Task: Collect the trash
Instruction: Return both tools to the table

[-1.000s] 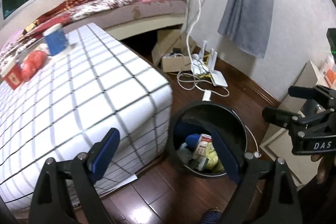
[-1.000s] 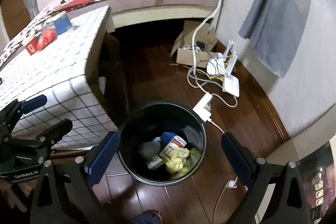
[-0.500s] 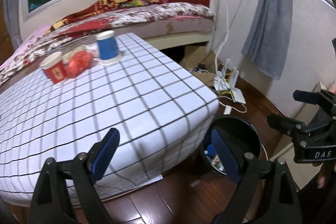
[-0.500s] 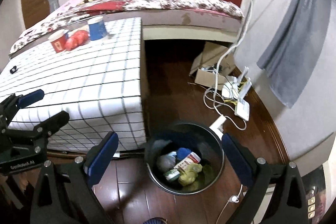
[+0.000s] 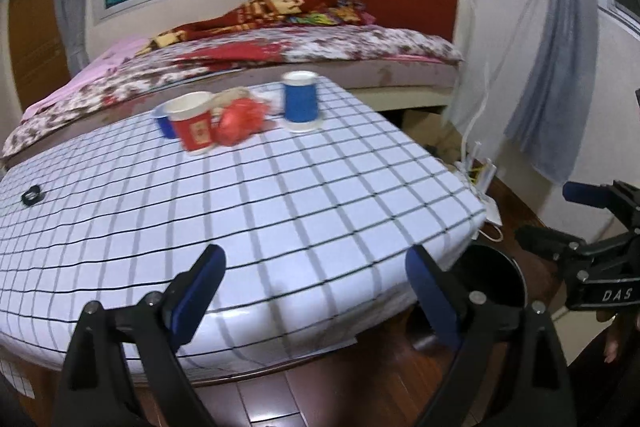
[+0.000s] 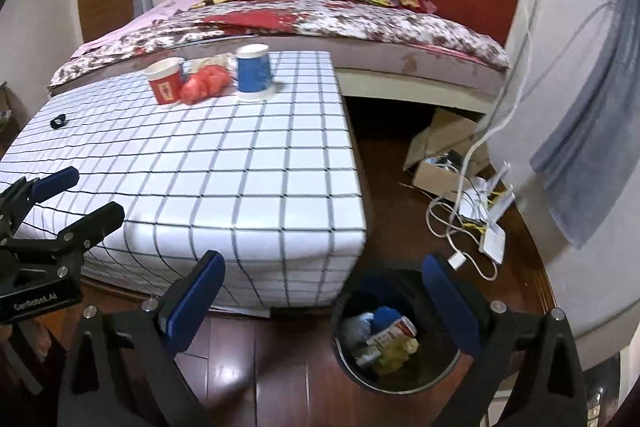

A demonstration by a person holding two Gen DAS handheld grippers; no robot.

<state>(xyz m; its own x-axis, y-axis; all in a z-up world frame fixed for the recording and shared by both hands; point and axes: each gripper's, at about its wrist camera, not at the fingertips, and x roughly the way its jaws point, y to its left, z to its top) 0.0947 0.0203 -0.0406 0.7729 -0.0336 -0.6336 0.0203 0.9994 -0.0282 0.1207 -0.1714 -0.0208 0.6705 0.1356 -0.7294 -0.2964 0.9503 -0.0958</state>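
table [image 5: 320,195] | black bin [image 6: 360,375] at its near corner, part-filled | red cup [image 5: 194,129], red wad [image 5: 240,119], blue cup [image 5: 300,101] at its far edge | left gripper [image 5: 316,291], right gripper [image 6: 324,297] gaping, empty | risk: long reach tips cups

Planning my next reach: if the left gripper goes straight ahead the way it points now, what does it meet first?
Probably the checked table top: the open left gripper aims low across it. Beyond stand the red cup and blue cup; depth is unclear.
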